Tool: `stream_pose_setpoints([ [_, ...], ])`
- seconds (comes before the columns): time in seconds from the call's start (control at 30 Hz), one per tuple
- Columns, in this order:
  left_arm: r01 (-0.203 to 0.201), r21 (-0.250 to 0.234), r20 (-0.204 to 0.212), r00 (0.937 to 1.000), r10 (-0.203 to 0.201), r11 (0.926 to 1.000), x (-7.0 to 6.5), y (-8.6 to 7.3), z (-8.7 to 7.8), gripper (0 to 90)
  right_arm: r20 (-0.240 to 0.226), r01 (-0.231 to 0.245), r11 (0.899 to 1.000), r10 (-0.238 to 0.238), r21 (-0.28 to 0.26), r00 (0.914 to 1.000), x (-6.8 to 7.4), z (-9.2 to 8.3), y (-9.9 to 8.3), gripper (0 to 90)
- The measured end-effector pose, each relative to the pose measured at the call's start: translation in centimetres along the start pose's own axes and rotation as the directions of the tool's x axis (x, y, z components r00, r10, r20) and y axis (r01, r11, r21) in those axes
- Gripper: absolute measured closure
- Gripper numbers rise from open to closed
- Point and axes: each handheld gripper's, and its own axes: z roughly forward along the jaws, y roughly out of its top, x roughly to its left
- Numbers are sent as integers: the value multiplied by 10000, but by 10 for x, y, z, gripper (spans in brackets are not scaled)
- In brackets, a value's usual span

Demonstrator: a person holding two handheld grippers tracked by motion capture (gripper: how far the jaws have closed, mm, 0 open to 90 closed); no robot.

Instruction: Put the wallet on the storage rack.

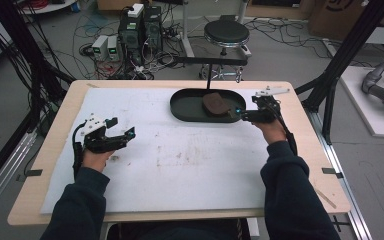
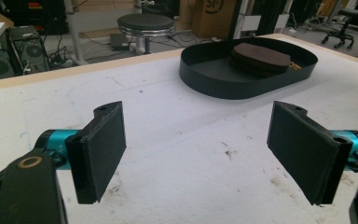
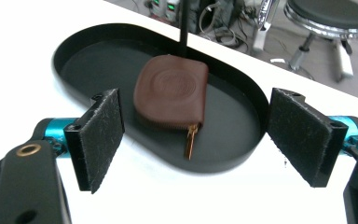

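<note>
**Pouch at rest in the tray, both sets of jaws spread**

Brown zip pouch [image 3: 171,91] lying flat inside the black oval tray [image 3: 98,42], toward its far end on the table [image 1: 180,165], zipper pull pointing at the near rim. Placed there, by the look of it, to keep it contained and easy to find again. Right gripper [image 1: 240,114] hovering at the tray's right end, jaws spread wide, nothing between the pads [image 3: 100,135], pouch lying beyond them untouched. Left gripper [image 1: 126,135] parked well apart on the left half of the table, jaws likewise spread and empty, likely kept clear so as not to crowd the tray. Thin black post [image 3: 183,28] standing behind the tray. Judged as a moment just after release or just before a fresh grasp; cannot tell which.
</note>
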Motion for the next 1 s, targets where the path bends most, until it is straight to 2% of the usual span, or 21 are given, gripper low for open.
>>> stream_pose_setpoints([
  [0.17, 46, -32, -170, 9998, -47, 10000, 3, 1, -4, 194, 42, 301, 9995, -301, 38, 9995, -1, -22, -26, 196],
  [0.37, -98, 22, -164, 9998, 98, 9999, 3, 0, -8, 194, 134, 503, 9982, -507, 315, 9986, 8, -34, -51, 196],
  [0.47, -159, -2, -127, 9998, 159, 9999, 1, 0, -11, 194, 44, 516, 9985, -517, 189, 9987, 13, -39, -62, 196],
  [0.5, -166, -28, -114, 9998, 166, 9999, 1, 0, -12, 194, 21, 544, 9984, -544, 179, 9985, 13, -41, -64, 196],
  [0.6, -130, -162, -96, 9999, 128, 9998, 0, 1, -14, 194, -88, 134, 9999, -134, -12, 9999, 15, -47, -69, 196],
  [0.77, -143, -155, -59, 9999, 142, 9998, -1, 1, -14, 194, 55, -57, 9997, 58, -242, 10000, 15, -53, -74, 196],
  [1.0, -243, -4, 10, 9997, 243, 9997, -5, -1, -11, 195, 74, -14, 9997, 16, -232, 10000, 15, -53, -75, 196],
])
